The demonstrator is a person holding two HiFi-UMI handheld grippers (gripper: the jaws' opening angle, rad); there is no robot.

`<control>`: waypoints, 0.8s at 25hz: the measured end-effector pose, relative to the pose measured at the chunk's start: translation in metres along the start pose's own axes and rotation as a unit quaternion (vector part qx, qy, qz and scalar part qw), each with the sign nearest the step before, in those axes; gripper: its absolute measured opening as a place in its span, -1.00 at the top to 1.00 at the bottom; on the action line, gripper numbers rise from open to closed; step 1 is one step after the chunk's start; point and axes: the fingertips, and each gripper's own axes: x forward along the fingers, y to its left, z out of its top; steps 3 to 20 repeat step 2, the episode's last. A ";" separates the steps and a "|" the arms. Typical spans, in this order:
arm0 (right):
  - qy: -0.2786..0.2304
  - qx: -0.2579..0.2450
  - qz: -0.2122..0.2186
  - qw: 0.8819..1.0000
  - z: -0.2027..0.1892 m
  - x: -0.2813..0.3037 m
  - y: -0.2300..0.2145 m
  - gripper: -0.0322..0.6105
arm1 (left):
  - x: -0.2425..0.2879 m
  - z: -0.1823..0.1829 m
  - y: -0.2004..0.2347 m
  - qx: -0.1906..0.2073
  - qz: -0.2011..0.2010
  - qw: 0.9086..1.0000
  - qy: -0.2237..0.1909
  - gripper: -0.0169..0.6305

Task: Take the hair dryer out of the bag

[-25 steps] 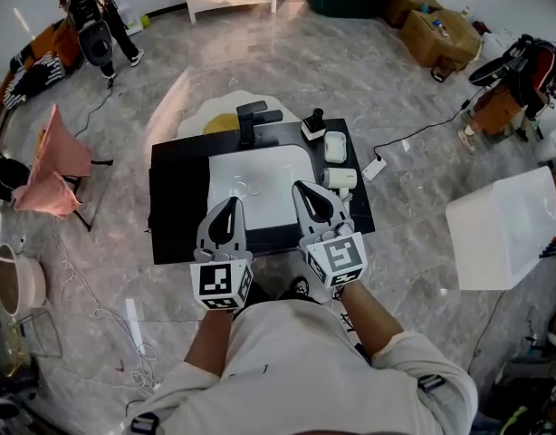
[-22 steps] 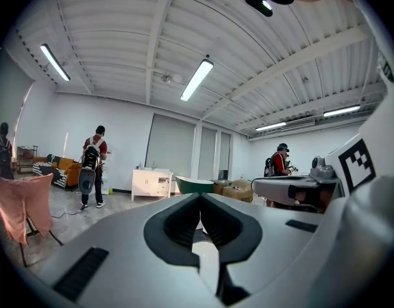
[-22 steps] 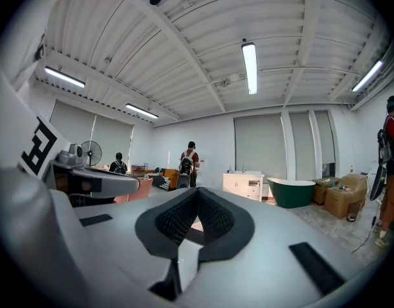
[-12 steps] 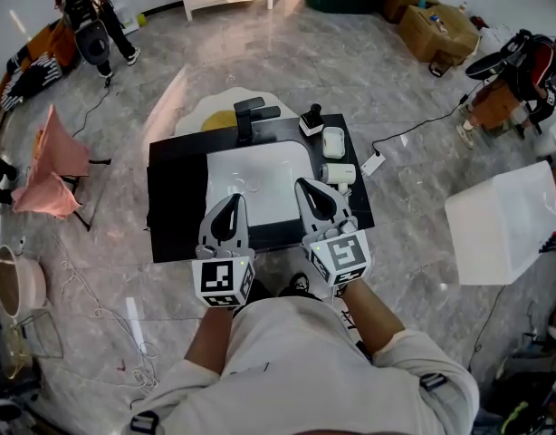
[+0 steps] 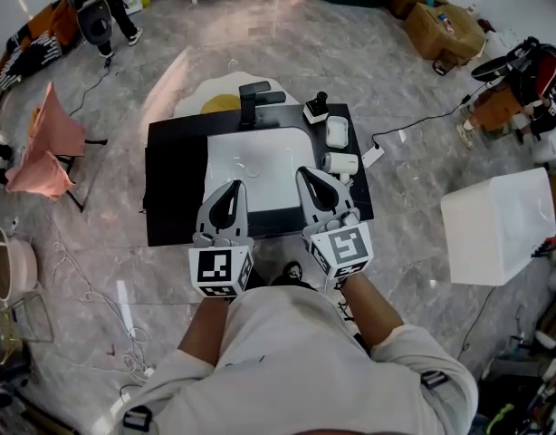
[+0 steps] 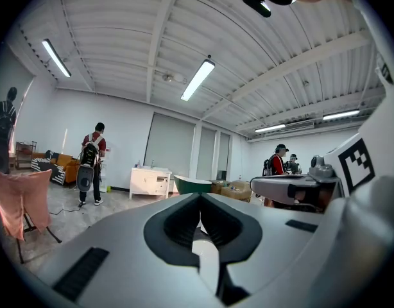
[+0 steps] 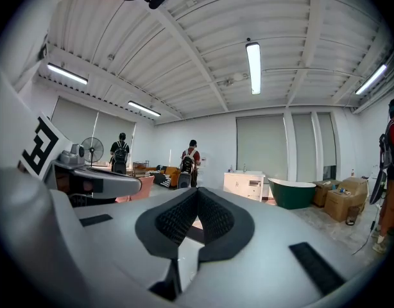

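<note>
Black faucet beside white basin

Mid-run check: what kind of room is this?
Probably a large open hall staged as a mock bathroom: a freestanding sink counter, a green bathtub, and cardboard boxes beside it.

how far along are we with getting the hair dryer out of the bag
Done: nothing that shows. In hand: nothing; the left tongs and right tongs are both shut and empty, over the table's near edge. Left: the whole job. Small white items sit on the table's right side; what each is I cannot tell.
</note>
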 end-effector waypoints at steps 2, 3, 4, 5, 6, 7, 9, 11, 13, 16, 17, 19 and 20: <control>-0.002 -0.003 0.001 1.000 0.001 0.003 0.003 0.91 | 0.001 0.002 0.003 0.002 -0.001 1.000 -0.004 0.89; -0.002 -0.003 0.001 1.000 0.001 0.003 0.003 0.91 | 0.001 0.002 0.003 0.002 -0.001 1.000 -0.004 0.89; -0.002 -0.003 0.001 1.000 0.001 0.003 0.003 0.91 | 0.001 0.002 0.003 0.002 -0.001 1.000 -0.004 0.89; -0.002 -0.003 0.001 1.000 0.001 0.003 0.003 0.91 | 0.001 0.002 0.003 0.002 -0.001 1.000 -0.004 0.89; -0.002 -0.003 0.001 1.000 0.001 0.003 0.003 0.91 | 0.001 0.002 0.003 0.002 -0.001 1.000 -0.004 0.89; -0.002 -0.003 0.001 1.000 0.001 0.003 0.003 0.91 | 0.001 0.002 0.003 0.002 -0.001 1.000 -0.004 0.89; -0.002 -0.003 0.001 1.000 0.001 0.003 0.003 0.91 | 0.001 0.002 0.003 0.002 -0.001 1.000 -0.004 0.89; -0.002 -0.003 0.001 1.000 0.001 0.003 0.003 0.91 | 0.001 0.002 0.003 0.002 -0.001 1.000 -0.004 0.89; -0.002 -0.003 0.001 1.000 0.001 0.003 0.003 0.91 | 0.001 0.002 0.003 0.002 -0.001 1.000 -0.004 0.89; -0.002 -0.003 0.001 1.000 0.001 0.003 0.003 0.91 | 0.001 0.002 0.003 0.002 -0.001 1.000 -0.004 0.89; -0.002 -0.003 0.001 1.000 0.001 0.003 0.003 0.91 | 0.001 0.002 0.003 0.002 -0.001 1.000 -0.004 0.89; -0.002 -0.003 0.001 1.000 0.001 0.003 0.003 0.91 | 0.001 0.002 0.003 0.002 -0.001 1.000 -0.004 0.89; -0.002 -0.003 0.001 1.000 0.001 0.003 0.003 0.91 | 0.001 0.002 0.003 0.002 -0.001 1.000 -0.004 0.89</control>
